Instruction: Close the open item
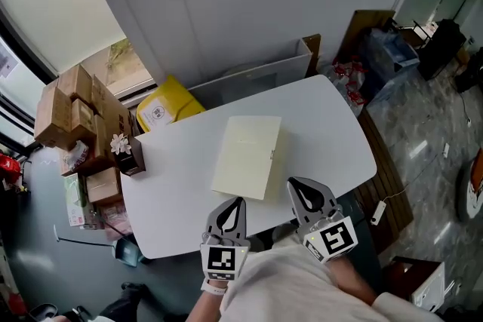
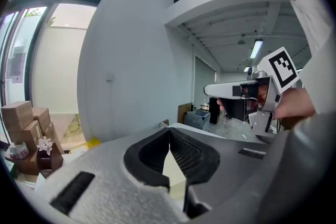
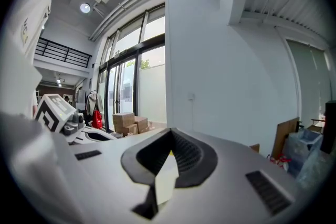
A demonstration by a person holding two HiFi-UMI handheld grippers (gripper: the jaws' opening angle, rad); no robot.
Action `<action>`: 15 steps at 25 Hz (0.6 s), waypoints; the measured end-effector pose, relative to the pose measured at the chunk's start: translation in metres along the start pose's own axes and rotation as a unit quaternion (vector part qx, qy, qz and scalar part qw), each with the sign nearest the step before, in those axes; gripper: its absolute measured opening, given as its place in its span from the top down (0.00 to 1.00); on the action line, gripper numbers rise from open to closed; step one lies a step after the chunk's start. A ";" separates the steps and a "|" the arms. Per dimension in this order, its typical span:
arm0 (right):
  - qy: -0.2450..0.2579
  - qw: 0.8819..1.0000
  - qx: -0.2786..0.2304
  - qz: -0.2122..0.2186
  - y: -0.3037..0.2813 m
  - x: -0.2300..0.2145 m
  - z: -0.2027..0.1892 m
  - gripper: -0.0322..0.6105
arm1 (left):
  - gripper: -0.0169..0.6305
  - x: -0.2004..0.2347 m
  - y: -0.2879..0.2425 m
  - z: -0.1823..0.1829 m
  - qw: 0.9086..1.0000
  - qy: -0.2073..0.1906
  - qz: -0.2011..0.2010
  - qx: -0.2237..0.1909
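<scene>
White table [image 1: 324, 124] carries, at its near edge, the left gripper [image 1: 237, 201] and right gripper [image 1: 294, 185], both clenched empty, just short of the shut cream box [image 1: 247, 156] mid-table, a flower [image 1: 121, 143] at its left edge, cartons [image 1: 75, 113] and a yellow bag [image 1: 167, 105] beyond.

tabletop [image 1: 173, 185]: smooth, matt white. box [image 1: 247, 156]: cream paperboard by the look, matt. cartons [image 1: 75, 105]: plain brown cardboard.

Cream box [image 1: 247, 156], closed, lying flat
</scene>
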State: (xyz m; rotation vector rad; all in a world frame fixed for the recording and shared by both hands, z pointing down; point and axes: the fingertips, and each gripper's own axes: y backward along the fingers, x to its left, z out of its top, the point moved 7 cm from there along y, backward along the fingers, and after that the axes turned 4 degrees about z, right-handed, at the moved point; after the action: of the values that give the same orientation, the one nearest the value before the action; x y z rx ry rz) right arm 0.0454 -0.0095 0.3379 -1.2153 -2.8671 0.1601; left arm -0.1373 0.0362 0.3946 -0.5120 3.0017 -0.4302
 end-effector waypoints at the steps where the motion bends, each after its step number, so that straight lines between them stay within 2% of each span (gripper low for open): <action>1: -0.001 1.000 -0.001 0.002 -0.002 -0.004 0.000 0.93 | 0.93 -0.002 -0.003 0.002 1.000 0.001 0.001 0.004; 4: -0.005 1.000 -0.002 0.004 -0.008 -0.016 -0.001 0.93 | 0.93 -0.005 -0.010 0.003 1.000 0.008 0.001 0.021; 8: -0.006 1.000 -0.004 0.002 -0.015 -0.025 -0.002 0.93 | 0.93 -0.006 -0.020 -0.019 0.999 -0.023 -0.027 0.041; 9: -0.006 1.000 -0.004 0.002 -0.017 -0.027 -0.002 0.93 | 0.90 -0.007 -0.022 -0.024 0.998 -0.033 -0.034 0.049; 11: -0.008 1.000 0.001 0.004 -0.019 -0.030 -0.005 0.93 | 0.70 -0.012 -0.025 -0.038 0.995 -0.060 -0.046 0.070; 14: -0.012 1.000 0.010 0.007 -0.022 -0.034 -0.012 0.93 | 0.52 -0.016 -0.033 -0.061 0.988 -0.119 -0.048 0.090; 15: -0.012 1.000 0.013 0.009 -0.023 -0.036 -0.014 0.93 | 0.50 -0.016 -0.036 -0.067 0.985 -0.137 -0.045 0.091</action>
State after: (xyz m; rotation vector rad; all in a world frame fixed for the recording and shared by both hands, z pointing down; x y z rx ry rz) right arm 0.0546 -0.0498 0.3547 -1.2428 -2.8662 0.2146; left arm -0.1179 0.0264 0.4692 -0.6347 2.6528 -0.5827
